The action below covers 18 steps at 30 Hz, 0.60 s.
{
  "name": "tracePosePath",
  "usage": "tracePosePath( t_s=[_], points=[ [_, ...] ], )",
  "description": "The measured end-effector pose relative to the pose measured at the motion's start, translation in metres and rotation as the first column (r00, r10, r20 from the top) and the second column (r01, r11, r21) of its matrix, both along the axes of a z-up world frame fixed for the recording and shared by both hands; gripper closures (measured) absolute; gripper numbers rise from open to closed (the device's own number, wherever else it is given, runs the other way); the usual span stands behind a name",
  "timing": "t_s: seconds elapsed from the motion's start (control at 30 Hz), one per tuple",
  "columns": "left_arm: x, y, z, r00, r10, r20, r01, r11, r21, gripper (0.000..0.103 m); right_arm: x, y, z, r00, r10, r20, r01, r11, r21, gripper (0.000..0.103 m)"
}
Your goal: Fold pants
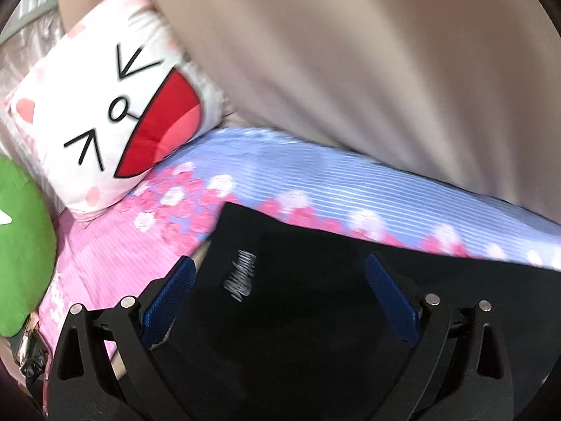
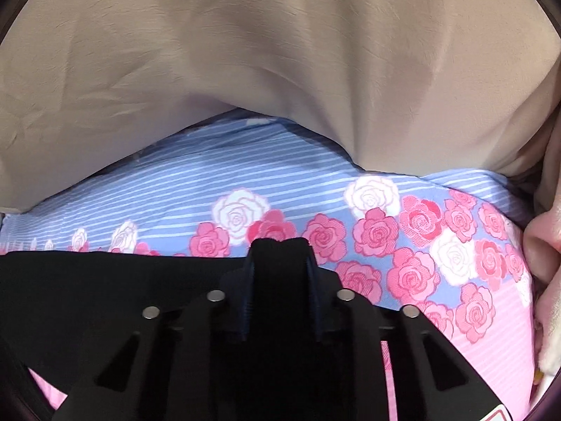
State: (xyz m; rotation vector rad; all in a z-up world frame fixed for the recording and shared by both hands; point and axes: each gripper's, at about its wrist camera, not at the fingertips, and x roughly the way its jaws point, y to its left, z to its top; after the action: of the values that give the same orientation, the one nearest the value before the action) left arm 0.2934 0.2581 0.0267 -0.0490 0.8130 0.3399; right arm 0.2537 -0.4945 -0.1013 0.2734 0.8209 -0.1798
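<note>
Two grippers on the job, and I'd keep them level. My right gripper (image 2: 278, 245) has its jaws pinched shut on the far edge of the black pants (image 1: 287, 301), which lie flat on the rose-print bedsheet (image 2: 403, 238) near the beige blanket (image 2: 280, 52). The left gripper (image 1: 280, 270) hangs over them with jaws spread wide, gripping nothing. I'd clamp the left on the matching edge, then carry both over evenly so no corner drags.

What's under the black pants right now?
The black pants lie on the rose-print bedsheet, pink and blue around their edges. Whatever sits beneath their middle is covered.
</note>
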Motion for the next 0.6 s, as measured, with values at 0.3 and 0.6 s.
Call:
tracePosePath(
  t_s=[0.3,0.6],
  points=[
    [0.041,0.053,-0.027,0.997,0.033,-0.069,-0.039,0.995,-0.091,0.008,-0.007,0.018,0.001,0.999,-0.033,0.018,0.033,0.999,0.004,0.086],
    [0.073,0.068,-0.05,0.987,-0.046,-0.153,0.011,0.975,-0.223,0.022,-0.021,0.03,0.003,0.999,-0.049,0.013,0.049,0.999,0.0,0.086]
  ],
)
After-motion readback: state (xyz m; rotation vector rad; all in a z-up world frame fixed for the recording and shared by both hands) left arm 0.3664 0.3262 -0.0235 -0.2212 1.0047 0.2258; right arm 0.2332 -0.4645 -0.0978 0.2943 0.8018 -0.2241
